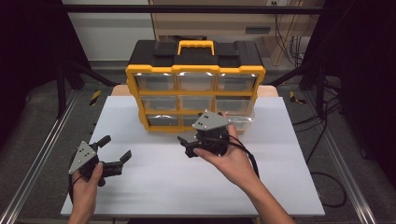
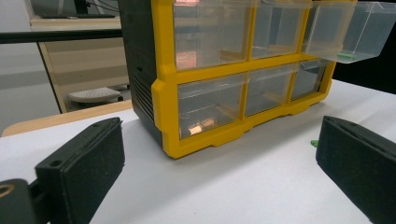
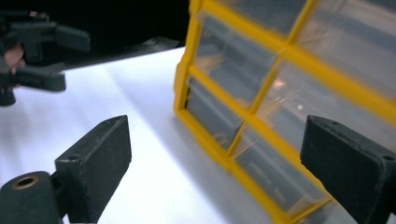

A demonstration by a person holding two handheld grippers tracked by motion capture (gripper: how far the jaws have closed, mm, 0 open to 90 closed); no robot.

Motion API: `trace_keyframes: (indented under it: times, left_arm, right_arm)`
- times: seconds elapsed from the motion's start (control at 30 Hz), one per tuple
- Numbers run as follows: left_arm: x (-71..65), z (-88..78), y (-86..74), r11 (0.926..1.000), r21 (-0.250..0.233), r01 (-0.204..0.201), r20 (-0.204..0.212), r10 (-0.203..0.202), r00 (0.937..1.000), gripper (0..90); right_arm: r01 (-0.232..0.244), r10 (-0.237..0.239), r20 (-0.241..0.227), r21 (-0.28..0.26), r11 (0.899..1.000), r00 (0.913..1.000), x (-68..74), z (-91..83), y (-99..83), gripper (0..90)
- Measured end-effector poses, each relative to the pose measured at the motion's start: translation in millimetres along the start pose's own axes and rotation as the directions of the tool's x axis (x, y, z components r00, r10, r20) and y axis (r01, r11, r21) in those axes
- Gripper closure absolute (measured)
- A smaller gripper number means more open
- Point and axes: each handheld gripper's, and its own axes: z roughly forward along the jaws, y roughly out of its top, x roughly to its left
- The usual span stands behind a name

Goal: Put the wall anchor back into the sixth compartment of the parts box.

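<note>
Cabinet: a yellow and black drawer cabinet (image 1: 196,88) stands upright at the far middle of the white table (image 1: 154,182), with a yellow handle (image 1: 196,45) on its black top and three rows of clear drawers in its front
Pulled-out drawer: in the high view the bottom right drawer (image 1: 240,122) juts out of the frame toward the person; in the left gripper view this clear drawer (image 2: 348,30) hangs forward at the upper right, with a small green piece (image 2: 348,56) lying on its floor near the front
Loose piece: a small green bit (image 2: 314,143) lies on the table just beside the inner edge of the left gripper's far jaw, in front of the cabinet
Left gripper: the left gripper (image 1: 114,156) is held low over the near left part of the table, well apart from the cabinet, jaws spread wide with nothing between them, pointing toward the cabinet's left corner
Right gripper: the right gripper (image 1: 187,145) sits just in front of the cabinet's bottom row, near the pulled-out drawer, jaws spread apart and empty; its own view looks along the cabinet front (image 3: 280,107) at a slant, blurred
Hands: the left hand (image 1: 88,179) grips its tool from below; the right hand (image 1: 229,158) holds its tool with the palm turned up
</note>
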Motion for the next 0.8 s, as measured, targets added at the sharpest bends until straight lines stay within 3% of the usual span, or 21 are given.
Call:
trace_keyframes:
  times: [0.33, 0.8]
  left_arm:
    - [0.5, -0.1, 0.0, 1.0, 0.0, 0.0, 0.0, 0.0, 1.0, 1.3]
    - [0.1, -0.1, 0.1, 1.0, 0.002, -0.007, -0.001, 0.007, 1.0, 1.3]
  right_arm:
    - [-0.028, 0.031, -0.036, 0.089, 0.996, 0.9989, 14.7, 22.9, -35.4, 9.4]
    - [-0.104, 0.111, -0.033, 0.16, 0.982, 0.9933, 13.2, 37.5, -73.4, 12.6]
